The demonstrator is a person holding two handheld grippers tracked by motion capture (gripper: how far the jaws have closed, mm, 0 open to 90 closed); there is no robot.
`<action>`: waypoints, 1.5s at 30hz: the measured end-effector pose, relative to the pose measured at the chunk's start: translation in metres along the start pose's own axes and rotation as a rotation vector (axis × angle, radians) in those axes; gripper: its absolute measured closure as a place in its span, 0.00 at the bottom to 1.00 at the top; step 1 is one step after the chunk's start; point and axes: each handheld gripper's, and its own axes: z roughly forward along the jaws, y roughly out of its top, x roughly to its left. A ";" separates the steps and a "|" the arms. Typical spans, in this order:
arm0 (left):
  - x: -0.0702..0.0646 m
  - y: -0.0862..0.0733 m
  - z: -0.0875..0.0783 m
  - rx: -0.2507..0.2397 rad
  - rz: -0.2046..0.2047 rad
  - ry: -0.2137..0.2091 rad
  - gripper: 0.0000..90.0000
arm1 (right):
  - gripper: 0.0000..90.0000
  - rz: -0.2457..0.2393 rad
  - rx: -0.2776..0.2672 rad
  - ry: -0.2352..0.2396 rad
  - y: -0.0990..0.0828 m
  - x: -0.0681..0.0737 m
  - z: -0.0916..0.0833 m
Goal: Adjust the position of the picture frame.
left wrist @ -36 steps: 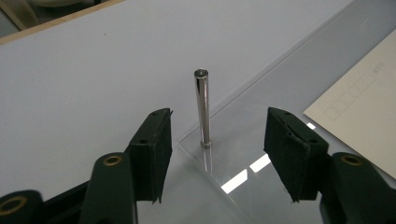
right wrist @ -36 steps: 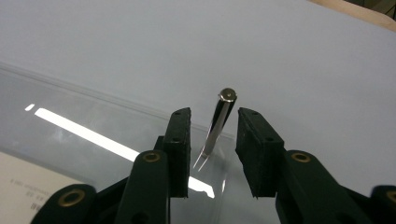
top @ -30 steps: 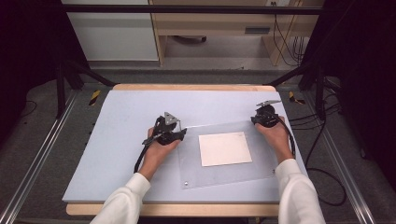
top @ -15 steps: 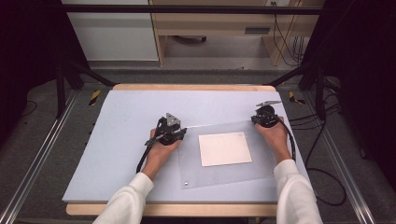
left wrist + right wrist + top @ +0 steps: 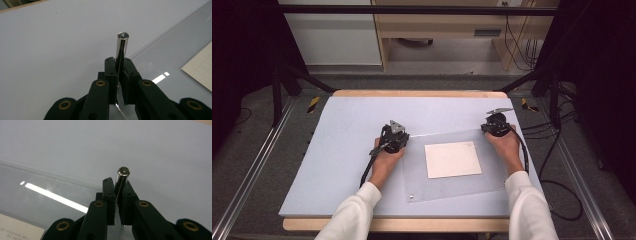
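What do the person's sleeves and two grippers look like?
White long sleeves cover both forearms. The left gripper and right gripper have black jaws with brass-coloured rivets, a grey three-cornered plate on top and a trailing black cable.

1. Right claw (image 5: 119, 195): two black jaws rise from the bottom edge, each on a black link arm with brass-coloured pivot rivets; the jaws stand closed, pads pressed against item 2.
2. Polished silver metal cylinder pin (image 5: 122, 178): held upright between the jaws, its round flat top standing above the jaw tips.
3. Clear, colourless acrylic sheet (image 5: 50, 192): lies flat at the left; its far edge runs as a pale line from the left border to the jaws. A bright streak of reflected light crosses it.
4. Cream rectangular paper card with small print (image 5: 17, 230): lower left corner, within the outline of item 3.
5. Pale blue-grey desk surface (image 5: 150, 147): upper and right field.
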 end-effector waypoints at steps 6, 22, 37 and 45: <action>0.002 0.003 0.000 0.023 -0.033 -0.012 0.94 | 0.95 0.009 0.001 0.001 0.001 0.000 0.000; 0.023 0.023 -0.038 0.065 -0.056 -0.059 0.93 | 0.95 -0.053 0.056 -0.004 0.028 0.025 -0.040; 0.061 0.022 -0.092 0.062 -0.037 -0.058 0.93 | 0.95 -0.069 0.066 0.018 0.047 0.084 -0.070; 0.078 0.015 -0.102 0.077 -0.022 -0.063 0.93 | 0.95 -0.069 0.077 0.031 0.045 0.109 -0.066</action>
